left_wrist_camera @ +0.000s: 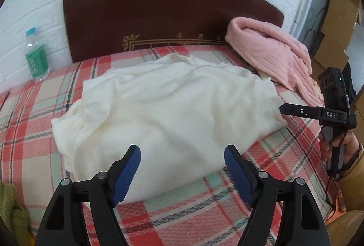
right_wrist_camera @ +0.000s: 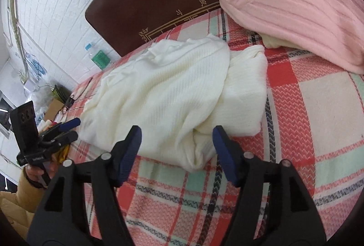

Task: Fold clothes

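Left gripper (left_wrist_camera: 182,161): spread wide, empty, near cream ribbed knit garment (left_wrist_camera: 163,104).
Right gripper (right_wrist_camera: 177,145): wide apart, empty ("DAS" printed on its side).
Bottle (left_wrist_camera: 36,57): clear plastic, green label, far left; writing unreadable.

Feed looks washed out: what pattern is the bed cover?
Red, cream and mint plaid bed cover; right wrist view shows it best.

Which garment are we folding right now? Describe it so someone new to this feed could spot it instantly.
Start at the dark brown headboard, then come down onto the red plaid blanket. The cream ribbed sweater lies bunched in the middle, just ahead of both open grippers. Unlike the pink garment heaped at the headboard's right corner, it is off-white and central.
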`<state>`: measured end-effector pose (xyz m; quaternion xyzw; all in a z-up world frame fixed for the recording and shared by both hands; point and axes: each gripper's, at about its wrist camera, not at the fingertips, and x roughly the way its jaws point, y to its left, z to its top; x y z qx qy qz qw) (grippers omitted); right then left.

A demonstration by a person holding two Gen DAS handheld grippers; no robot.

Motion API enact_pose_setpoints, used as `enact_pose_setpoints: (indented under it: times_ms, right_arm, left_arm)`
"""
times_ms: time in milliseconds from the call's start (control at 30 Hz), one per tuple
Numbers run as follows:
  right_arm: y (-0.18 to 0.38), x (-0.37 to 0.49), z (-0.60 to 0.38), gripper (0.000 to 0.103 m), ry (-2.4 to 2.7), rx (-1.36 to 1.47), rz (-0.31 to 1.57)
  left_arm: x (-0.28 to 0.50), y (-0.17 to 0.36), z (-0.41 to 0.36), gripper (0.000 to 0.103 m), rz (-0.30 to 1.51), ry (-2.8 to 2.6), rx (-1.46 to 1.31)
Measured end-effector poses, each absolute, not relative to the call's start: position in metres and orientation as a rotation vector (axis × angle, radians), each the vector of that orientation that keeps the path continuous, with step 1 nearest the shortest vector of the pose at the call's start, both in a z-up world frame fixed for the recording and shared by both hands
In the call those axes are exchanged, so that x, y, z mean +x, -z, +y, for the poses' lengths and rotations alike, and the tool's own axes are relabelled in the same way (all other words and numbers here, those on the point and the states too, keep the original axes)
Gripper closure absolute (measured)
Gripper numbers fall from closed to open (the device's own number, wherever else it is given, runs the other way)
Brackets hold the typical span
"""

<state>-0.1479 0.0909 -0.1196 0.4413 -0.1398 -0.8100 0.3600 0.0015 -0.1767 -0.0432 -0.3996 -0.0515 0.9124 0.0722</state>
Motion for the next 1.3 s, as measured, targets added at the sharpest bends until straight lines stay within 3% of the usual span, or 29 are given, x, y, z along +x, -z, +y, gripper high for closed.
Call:
enact_pose_setpoints:
  times_ms: [167, 533, 567, 633, 967, 1300]
  right_arm:
    - [0.112, -0.134, 0.103, 0.033, 2.089, 1.098, -0.458]
    - [0.103, -0.125, 0.103, 0.031, 2.099, 1.096, -0.445]
    - [0.102, -0.127, 0.103, 0.03, 2.1, 1.097, -0.444]
    - [0.1, -0.131, 0.105, 0.019, 2.123, 1.1, -0.434]
    - [0.097, -0.168, 0.125, 0.019, 2.181, 1.117, -0.441]
    - [0.124, -0.215, 0.133, 0.019, 2.13, 1.205, -0.512]
  left_arm:
    - [-0.001, 0.033, -0.149, 0.023, -0.12, -2.765, -1.174]
    - [-0.001, 0.026, -0.107, 0.022, -0.073, -2.736, -1.133]
    - [-0.001, 0.025, -0.103, 0.022, -0.056, -2.729, -1.126]
    - [-0.003, 0.024, -0.095, 0.022, -0.037, -2.715, -1.116]
    - [-0.018, 0.028, -0.062, 0.022, 0.057, -2.66, -1.106]
    - [-0.027, 0.046, -0.018, 0.022, 0.304, -2.569, -1.08]
